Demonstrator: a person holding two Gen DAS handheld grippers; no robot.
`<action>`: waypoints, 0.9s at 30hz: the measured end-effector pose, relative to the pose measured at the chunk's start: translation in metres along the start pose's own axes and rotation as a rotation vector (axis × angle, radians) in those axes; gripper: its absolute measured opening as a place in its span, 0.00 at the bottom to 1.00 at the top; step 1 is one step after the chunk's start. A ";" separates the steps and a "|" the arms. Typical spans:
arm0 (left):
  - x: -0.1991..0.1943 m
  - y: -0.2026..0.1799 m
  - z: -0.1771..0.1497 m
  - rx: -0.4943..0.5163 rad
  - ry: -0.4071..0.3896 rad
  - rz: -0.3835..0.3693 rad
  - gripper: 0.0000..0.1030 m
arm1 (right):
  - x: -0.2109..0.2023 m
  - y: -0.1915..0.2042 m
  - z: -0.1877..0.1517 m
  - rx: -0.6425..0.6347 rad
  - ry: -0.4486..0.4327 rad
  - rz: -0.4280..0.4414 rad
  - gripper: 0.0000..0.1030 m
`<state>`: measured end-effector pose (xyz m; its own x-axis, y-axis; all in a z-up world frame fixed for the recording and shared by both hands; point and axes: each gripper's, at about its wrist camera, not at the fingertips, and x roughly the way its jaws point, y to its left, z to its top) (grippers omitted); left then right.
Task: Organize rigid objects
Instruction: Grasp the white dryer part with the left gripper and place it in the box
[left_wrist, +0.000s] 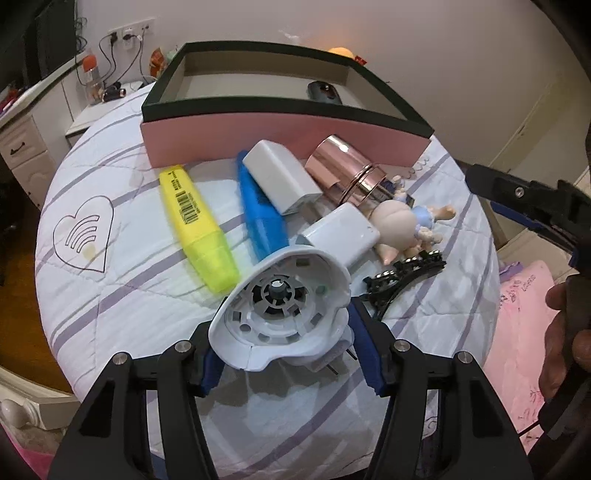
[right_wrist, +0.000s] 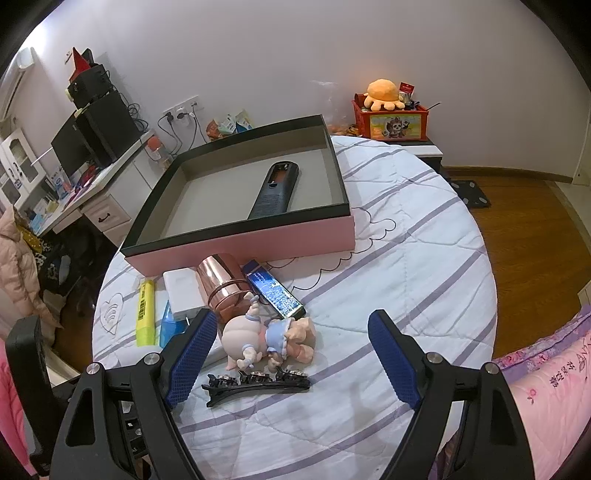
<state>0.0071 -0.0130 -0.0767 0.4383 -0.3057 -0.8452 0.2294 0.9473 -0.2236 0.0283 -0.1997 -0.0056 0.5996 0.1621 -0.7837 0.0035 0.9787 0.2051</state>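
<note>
Claw, left (left_wrist: 288, 354), clamping white part (left_wrist: 280, 310) — right claw (right_wrist: 291, 354) spread wide

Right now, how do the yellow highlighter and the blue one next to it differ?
The yellow highlighter lies fully exposed, its barcode label showing; the blue highlighter is partly covered by the white charger lying across it. Yellow lies on the outer left, blue nearer the pile. Both lie flat before the pink box.

striped quilt (right_wrist: 406, 266), orange plush octopus (right_wrist: 384, 94) on a red crate (right_wrist: 397, 125), black speakers (right_wrist: 99, 129).
</note>
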 end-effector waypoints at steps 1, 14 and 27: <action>-0.003 -0.002 0.001 0.007 -0.010 0.004 0.59 | 0.000 0.000 0.000 0.000 0.001 -0.001 0.83; -0.047 -0.017 0.058 0.058 -0.157 0.064 0.59 | -0.001 -0.008 0.011 0.016 -0.014 -0.010 0.83; -0.038 0.005 0.154 0.047 -0.228 0.114 0.59 | 0.022 -0.006 0.062 0.007 -0.044 -0.007 0.83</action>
<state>0.1253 -0.0112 0.0288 0.6470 -0.2156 -0.7313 0.2053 0.9730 -0.1053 0.0917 -0.2097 0.0123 0.6340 0.1499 -0.7587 0.0131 0.9788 0.2044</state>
